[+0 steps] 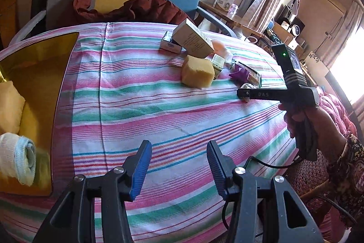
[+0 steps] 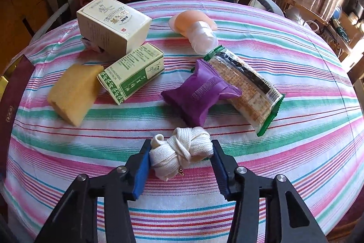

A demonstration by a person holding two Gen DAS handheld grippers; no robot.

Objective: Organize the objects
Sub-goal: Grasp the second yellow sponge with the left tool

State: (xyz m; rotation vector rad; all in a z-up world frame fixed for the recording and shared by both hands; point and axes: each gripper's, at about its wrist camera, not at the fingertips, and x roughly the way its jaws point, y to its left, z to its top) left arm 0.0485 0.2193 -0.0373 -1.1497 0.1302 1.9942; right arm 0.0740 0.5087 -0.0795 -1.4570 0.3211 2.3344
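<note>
My right gripper [image 2: 180, 159] pinches the knotted white strap bundle [image 2: 182, 149] at 6 o'clock on the striped desk [image 2: 295, 152]. My left gripper [image 1: 178, 165] hangs open and empty. The soft bundle may squirm free or unravel in the lift. The purple packet [image 2: 198, 95] sits just behind at 12, the cracker pack [image 2: 248, 90] at 1; the yellow sponge [image 2: 72, 92] at 10 stays clear.

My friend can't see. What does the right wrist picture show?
The right gripper is shut on a knotted white cloth bundle lying on a striped tablecloth. Behind it lie a purple packet, a cracker pack, a sponge and two boxes.
</note>
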